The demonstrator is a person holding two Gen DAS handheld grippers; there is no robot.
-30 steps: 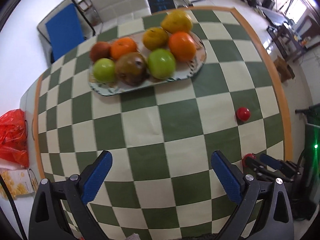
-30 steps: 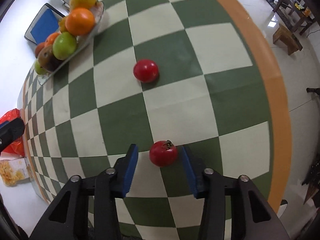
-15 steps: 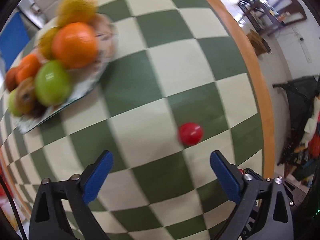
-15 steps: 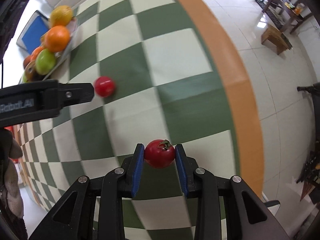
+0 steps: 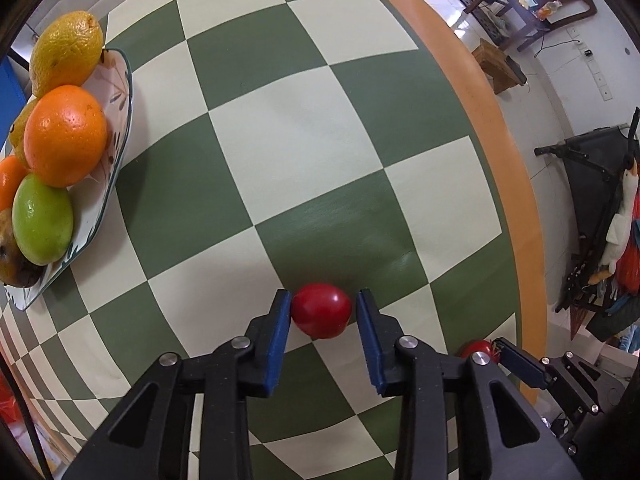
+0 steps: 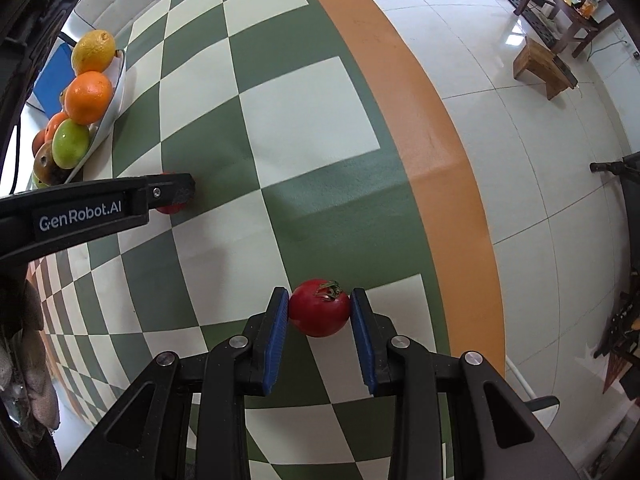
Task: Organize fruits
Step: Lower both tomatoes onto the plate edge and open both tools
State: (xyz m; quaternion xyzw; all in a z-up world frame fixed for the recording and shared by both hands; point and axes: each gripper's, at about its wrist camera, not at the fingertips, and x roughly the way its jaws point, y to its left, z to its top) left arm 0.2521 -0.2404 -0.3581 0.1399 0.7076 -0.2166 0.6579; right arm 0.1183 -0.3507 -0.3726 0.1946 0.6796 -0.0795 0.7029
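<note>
Right claw [image 6: 319,312] clamps the stemmed red tomato [image 6: 319,307], ready to lift. Left claw [image 5: 322,314] narrowly brackets the smooth red round fruit [image 5: 321,310], unclamped, both well apart from the white patterned fruit platter [image 5: 116,120] on the checkered desk [image 5: 304,128].

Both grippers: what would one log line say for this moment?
left gripper: around smooth tomato, small gap | right gripper: shut on stemmed tomato | plate: fruit piled

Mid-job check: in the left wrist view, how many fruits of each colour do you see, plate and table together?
Red fruits: 2
Orange fruits: 2
Yellow fruits: 2
Green fruits: 1
Brown fruits: 1
Total: 8
</note>
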